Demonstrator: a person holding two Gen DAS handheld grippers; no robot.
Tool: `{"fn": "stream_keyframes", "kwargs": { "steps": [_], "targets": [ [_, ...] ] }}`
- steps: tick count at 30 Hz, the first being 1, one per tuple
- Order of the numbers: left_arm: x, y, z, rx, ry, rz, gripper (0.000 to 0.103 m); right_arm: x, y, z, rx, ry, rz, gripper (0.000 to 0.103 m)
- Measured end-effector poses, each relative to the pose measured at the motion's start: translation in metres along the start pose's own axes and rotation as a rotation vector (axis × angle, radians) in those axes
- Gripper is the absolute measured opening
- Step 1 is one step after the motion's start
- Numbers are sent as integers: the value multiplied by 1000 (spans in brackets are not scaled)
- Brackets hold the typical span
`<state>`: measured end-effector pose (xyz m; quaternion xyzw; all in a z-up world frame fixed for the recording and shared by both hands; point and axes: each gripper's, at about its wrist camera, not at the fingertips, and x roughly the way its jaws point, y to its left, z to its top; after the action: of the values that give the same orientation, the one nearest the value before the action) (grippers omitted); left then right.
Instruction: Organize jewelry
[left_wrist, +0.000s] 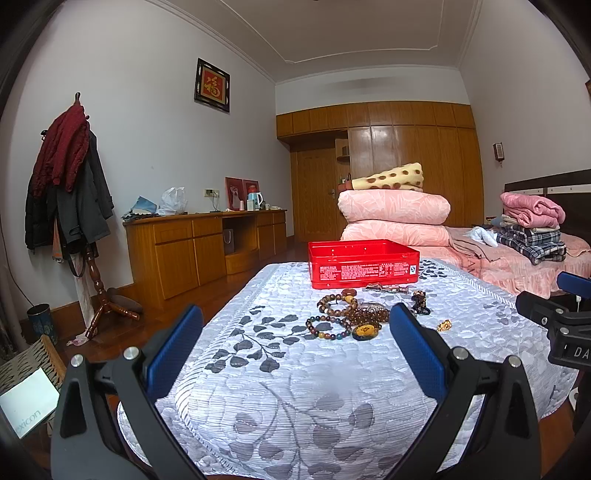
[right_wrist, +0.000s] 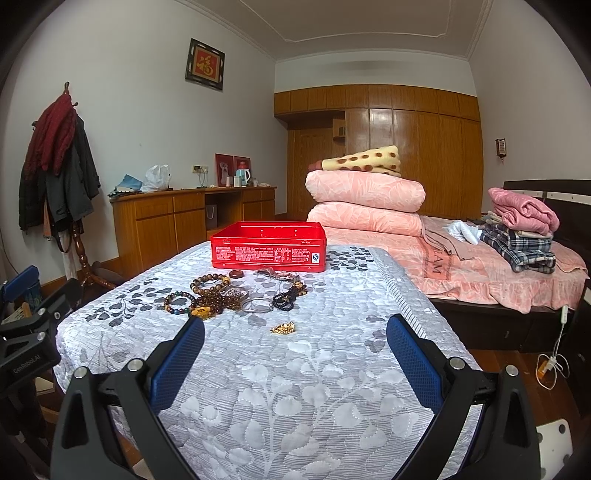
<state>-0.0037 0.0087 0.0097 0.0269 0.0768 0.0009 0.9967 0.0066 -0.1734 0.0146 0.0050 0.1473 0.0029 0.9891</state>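
Jaws of both tools stand spread wide and grasp nothing: the left gripper (left_wrist: 295, 347) and the right gripper (right_wrist: 295, 356) hover over the near part of a quilted grey-and-white cover (right_wrist: 295, 387) on a padded surface, short of the jewelry. The pieces lie in a loose cluster on that cover, just in front of an open red tin box (right_wrist: 269, 245), which looks like the place to put them, though its inside is hidden from both views.

Brown wooden bead bracelets (right_wrist: 209, 282) sit touching and partly overlapping one another, with a multicoloured bead bracelet (left_wrist: 328, 328) at the near left edge and an amber pendant (left_wrist: 364, 331) against it. Such strung beads are likely light, round and rather slick, and limp as a whole, so a pinch across one run of beads, away from the tangle, seems the safest hold; pulling one loop may drag its neighbours. A thin silver bangle (right_wrist: 256, 306) lies flat and stiff; it offers little height, so the soft cover may have to give under the tips. A string of black beads (right_wrist: 283, 300) lies just beside it. A small gold piece (right_wrist: 282, 328) rests apart, nearest the right tool; it looks tiny and delicate, easy to press into the quilt or let slip, yet being alone it is the simplest first pick.
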Motion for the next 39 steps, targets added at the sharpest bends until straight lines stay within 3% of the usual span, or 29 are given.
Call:
{"fn": "stream_keyframes", "kwargs": {
  "steps": [39],
  "targets": [
    [-2, 5, 5, -5, -2, 1, 98, 3, 1, -1, -1, 2, 1, 97]
  ]
}}
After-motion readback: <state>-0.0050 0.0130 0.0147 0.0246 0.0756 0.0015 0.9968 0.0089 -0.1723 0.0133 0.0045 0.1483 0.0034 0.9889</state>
